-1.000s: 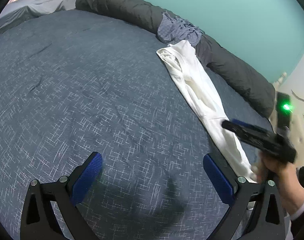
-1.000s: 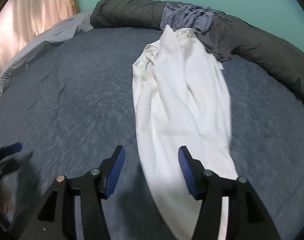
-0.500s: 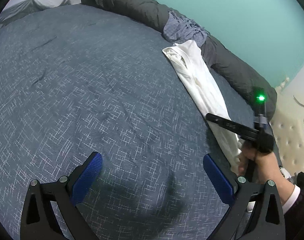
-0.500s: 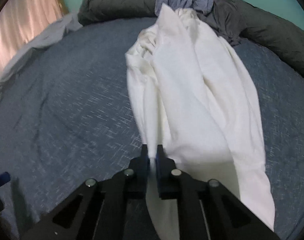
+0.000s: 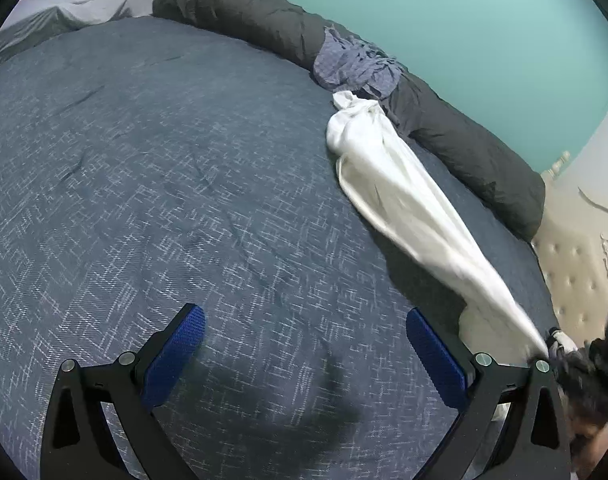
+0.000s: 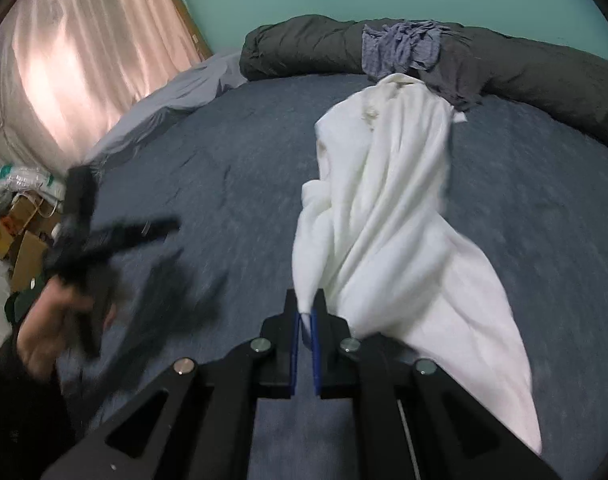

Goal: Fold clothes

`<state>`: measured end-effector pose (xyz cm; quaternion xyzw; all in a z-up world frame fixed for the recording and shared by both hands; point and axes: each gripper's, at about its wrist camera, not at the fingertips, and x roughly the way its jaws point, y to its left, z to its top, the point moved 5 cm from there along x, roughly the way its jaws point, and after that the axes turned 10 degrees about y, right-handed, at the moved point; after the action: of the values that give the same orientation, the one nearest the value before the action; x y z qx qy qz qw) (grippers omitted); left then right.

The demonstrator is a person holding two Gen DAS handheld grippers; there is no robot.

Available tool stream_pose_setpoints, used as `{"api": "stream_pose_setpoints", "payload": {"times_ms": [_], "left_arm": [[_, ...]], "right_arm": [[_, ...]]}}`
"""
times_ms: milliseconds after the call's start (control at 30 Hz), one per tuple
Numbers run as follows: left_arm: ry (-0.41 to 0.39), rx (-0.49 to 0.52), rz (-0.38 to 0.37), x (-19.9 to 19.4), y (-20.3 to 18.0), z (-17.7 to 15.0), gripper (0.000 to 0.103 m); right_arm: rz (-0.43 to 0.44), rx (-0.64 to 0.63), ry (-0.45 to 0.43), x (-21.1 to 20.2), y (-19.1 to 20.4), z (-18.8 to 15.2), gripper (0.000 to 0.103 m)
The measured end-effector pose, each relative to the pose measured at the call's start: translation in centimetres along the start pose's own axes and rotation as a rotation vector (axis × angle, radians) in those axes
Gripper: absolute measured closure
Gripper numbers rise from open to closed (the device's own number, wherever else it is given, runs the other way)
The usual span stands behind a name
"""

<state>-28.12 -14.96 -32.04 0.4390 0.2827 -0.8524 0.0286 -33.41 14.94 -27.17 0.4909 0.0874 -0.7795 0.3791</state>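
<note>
A: Where does the white garment lie relative to the fingers?

B: It runs away from the right gripper along the blue bedspread. Its long axis goes from the pinched near end toward the far dark rolled duvet, where its far end sits just below a crumpled grey-blue cloth. The body of it fans out to the right of the pinch.

A: So the right gripper has it?

B: Yes, its 2 blue pads are clamped together on a bunched corner at the near end, with the cloth rising taut out of them. In the left wrist view the garment reads as a stretched band slanting from far to near right, ending at the blurred right tool.

A: And the left gripper?

B: Spread wide with nothing between its pads, hovering low over bare bedspread, well to the left of the garment. In the right wrist view it is a blur held in the person's left hand.

A: Which is nearer the loose cloth?

B: The right, plainly. I judge the left would have to cross rightward to reach a 2nd corner; which corner is free I cannot tell.
</note>
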Motion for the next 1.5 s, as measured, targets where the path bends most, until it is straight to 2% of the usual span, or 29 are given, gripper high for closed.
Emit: {"api": "stream_pose_setpoints", "payload": {"times_ms": [167, 300, 433, 500, 533, 567, 600, 633, 933, 1000, 1033, 1067, 1100, 1167, 1267, 1500], "left_arm": [[0.009, 0.01, 0.002, 0.3, -0.3, -0.1, 0.0], [0.007, 0.008, 0.005, 0.4, -0.2, 0.0, 0.0], [0.008, 0.002, 0.007, 0.5, 0.0, 0.0, 0.0], [0.011, 0.002, 0.011, 0.6, 0.1, -0.1, 0.0], [0.013, 0.002, 0.012, 0.6, 0.1, -0.2, 0.0], [0.014, 0.002, 0.014, 0.6, 0.2, -0.2, 0.0], [0.014, 0.004, 0.015, 0.6, 0.1, -0.2, 0.0], [0.014, 0.006, 0.017, 0.6, 0.1, -0.2, 0.0], [0.017, 0.005, 0.026, 0.7, 0.4, -0.2, 0.0], [0.015, -0.001, 0.029, 0.7, 0.7, -0.1, 0.0], [0.016, -0.006, 0.029, 0.8, 0.8, -0.1, 0.0], [0.017, -0.009, 0.028, 0.8, 0.9, -0.1, 0.0], [0.019, -0.012, 0.028, 0.8, 1.0, -0.1, 0.0], [0.022, -0.016, 0.028, 0.8, 1.1, -0.1, 0.0], [0.019, -0.011, 0.029, 0.8, 0.9, 0.0, 0.0], [0.02, -0.002, 0.021, 0.7, 0.4, -0.1, 0.0]], "right_arm": [[-0.075, 0.008, 0.097, -2.3, -1.1, -6.0, 0.099], [-0.13, 0.069, 0.098, -3.8, -2.9, -7.7, 0.1], [-0.133, 0.133, 0.005, -5.1, -3.4, -5.8, 0.099], [-0.124, 0.127, 0.003, -4.1, -3.1, -4.5, 0.097], [-0.125, 0.121, 0.005, -3.4, -2.9, -3.8, 0.088], [-0.126, 0.114, 0.007, -2.8, -2.6, -3.1, 0.073], [-0.129, 0.11, 0.01, -1.9, -2.4, -2.4, 0.065], [-0.134, 0.11, 0.017, -0.7, -2.5, -1.8, 0.052], [-0.179, 0.116, 0.076, 10.2, -2.7, 3.8, 0.05], [-0.194, 0.11, 0.089, 11.0, -3.0, 3.7, 0.05], [-0.202, 0.108, 0.096, 11.3, -3.1, 3.7, 0.054], [-0.209, 0.105, 0.103, 11.7, -3.3, 3.6, 0.067], [-0.216, 0.102, 0.11, 12.1, -3.5, 3.6, 0.071], [-0.221, 0.1, 0.117, 12.5, -3.7, 3.5, 0.092], [-0.158, 0.103, 0.093, 11.1, -3.4, 2.9, 0.099], [-0.042, 0.033, 0.087, 7.6, 0.1, 0.4, 0.1]]}}
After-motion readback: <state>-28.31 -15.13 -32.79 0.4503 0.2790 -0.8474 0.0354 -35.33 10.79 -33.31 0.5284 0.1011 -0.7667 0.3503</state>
